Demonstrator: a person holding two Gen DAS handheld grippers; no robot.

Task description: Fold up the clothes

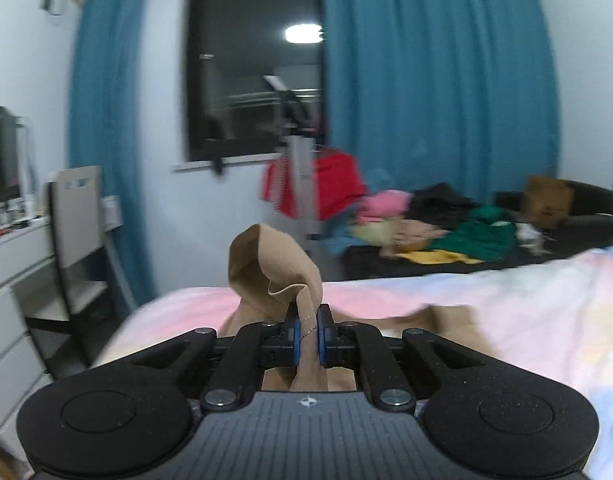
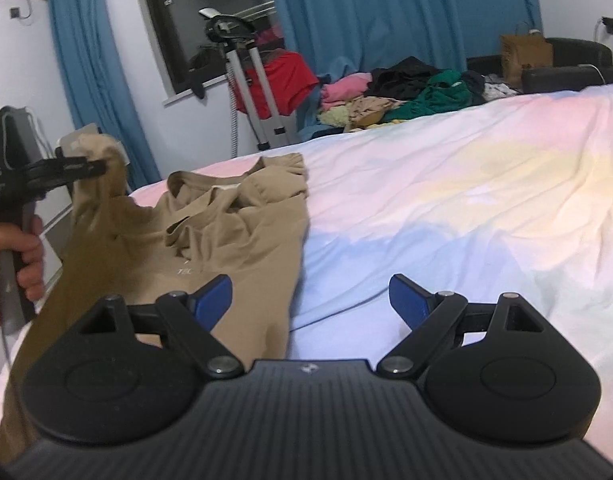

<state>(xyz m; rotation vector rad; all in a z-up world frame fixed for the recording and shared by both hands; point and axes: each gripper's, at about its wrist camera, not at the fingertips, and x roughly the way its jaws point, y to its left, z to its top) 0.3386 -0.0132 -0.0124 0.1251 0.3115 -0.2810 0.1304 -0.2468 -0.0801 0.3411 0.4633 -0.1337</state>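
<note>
A tan T-shirt (image 2: pixel 234 232) lies crumpled on the left side of the pastel bed (image 2: pixel 466 200), collar toward the far edge. My left gripper (image 1: pixel 307 330) is shut on a fold of the tan T-shirt (image 1: pixel 274 272), which bunches up above the blue pads. In the right wrist view that left gripper (image 2: pixel 102 167) holds a sleeve edge lifted off the bed at the left, with a person's hand (image 2: pixel 26 256) on its handle. My right gripper (image 2: pixel 310 300) stands open above the shirt's lower right edge, nothing between its blue pads.
A heap of mixed clothes (image 2: pixel 406 88) lies beyond the bed's far edge, with a red garment on a steamer stand (image 2: pixel 258 92). Blue curtains and a dark window are behind. A white desk and chair (image 1: pixel 74 240) stand left of the bed. A black armchair with a paper bag (image 2: pixel 526 60) sits far right.
</note>
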